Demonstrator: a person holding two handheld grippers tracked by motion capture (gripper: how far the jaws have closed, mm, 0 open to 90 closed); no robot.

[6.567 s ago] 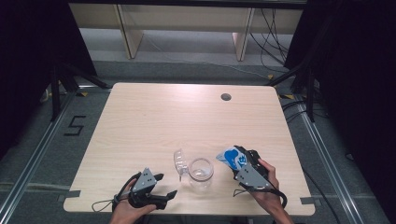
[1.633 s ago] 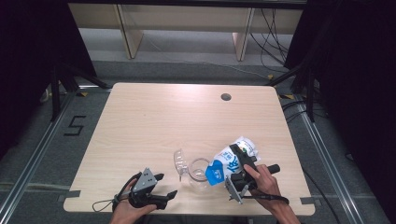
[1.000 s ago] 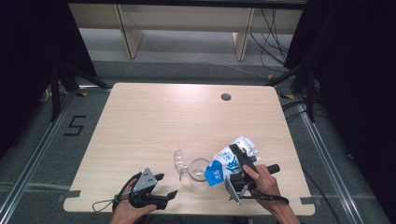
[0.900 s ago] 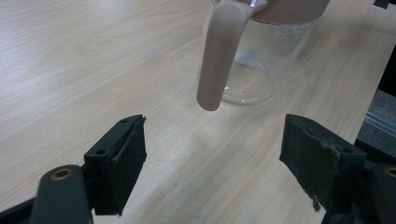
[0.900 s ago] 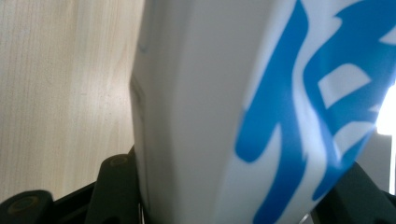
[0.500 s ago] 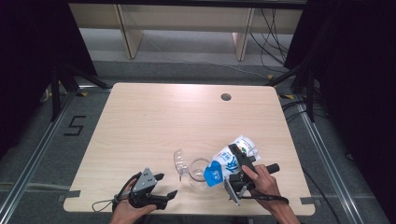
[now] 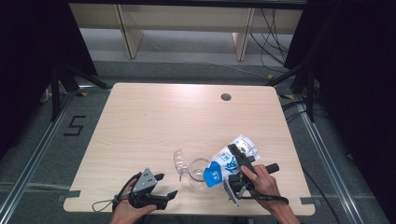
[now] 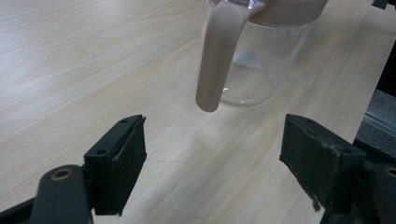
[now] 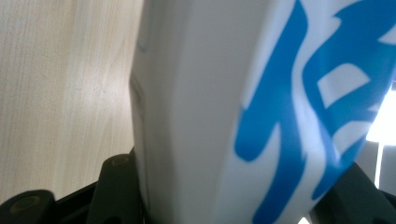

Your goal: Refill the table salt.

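Note:
A clear glass jug with a handle stands near the table's front edge. My right gripper is shut on a white and blue pouch, which lies tilted with its lower end over the jug's rim. In the right gripper view the pouch sits between the two jaws of the right gripper. My left gripper rests open on the table left of the jug. In the left gripper view the jug and its handle stand just beyond the left gripper, untouched.
The light wooden table has a round cable hole at the back right. Dark floor, metal rails and black stands surround the table. A shelf frame stands behind it.
Since the earliest frame the pouch has gone from upright beside the jug to tipped over its rim. Over the last second it has barely moved. The left gripper stays still.

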